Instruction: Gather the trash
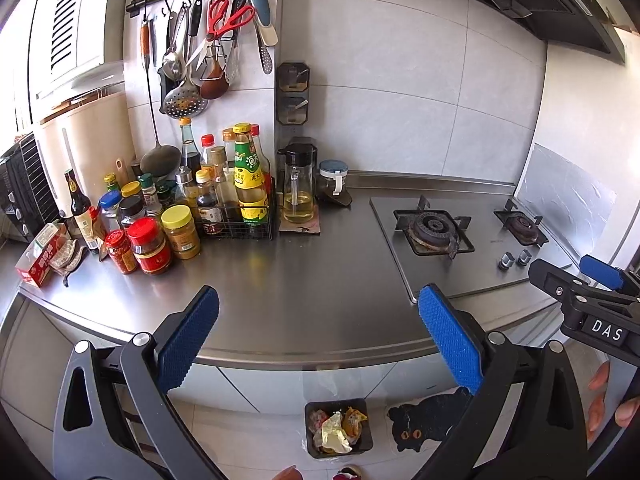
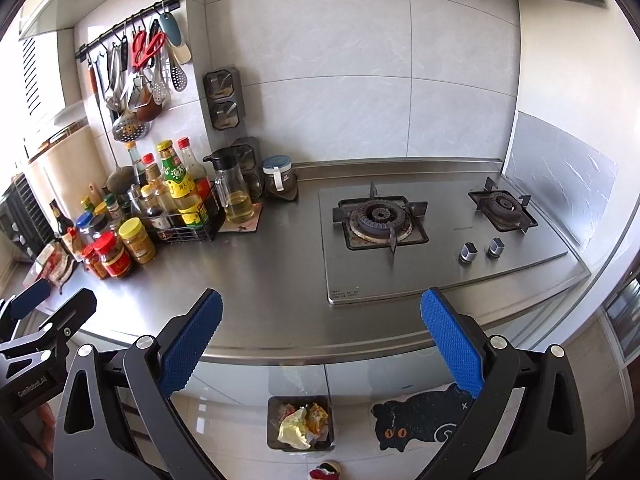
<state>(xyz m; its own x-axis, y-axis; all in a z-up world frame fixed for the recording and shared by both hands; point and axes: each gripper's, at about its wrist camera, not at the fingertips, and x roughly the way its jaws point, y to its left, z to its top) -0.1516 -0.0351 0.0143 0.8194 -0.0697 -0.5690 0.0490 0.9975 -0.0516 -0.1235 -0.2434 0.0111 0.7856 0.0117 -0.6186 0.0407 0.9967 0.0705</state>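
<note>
A dark trash bin stands on the floor below the counter's front edge, holding crumpled yellow and orange wrappers; the right wrist view shows the bin and wrappers too. My left gripper is open and empty, held above the steel counter. My right gripper is open and empty beside it, over the counter. The right gripper also shows at the right edge of the left wrist view.
Sauce bottles and jars crowd the counter's back left, with a wire rack and an oil dispenser. A two-burner gas hob sits at the right. Utensils hang on a wall rail. A cat-shaped mat lies on the floor.
</note>
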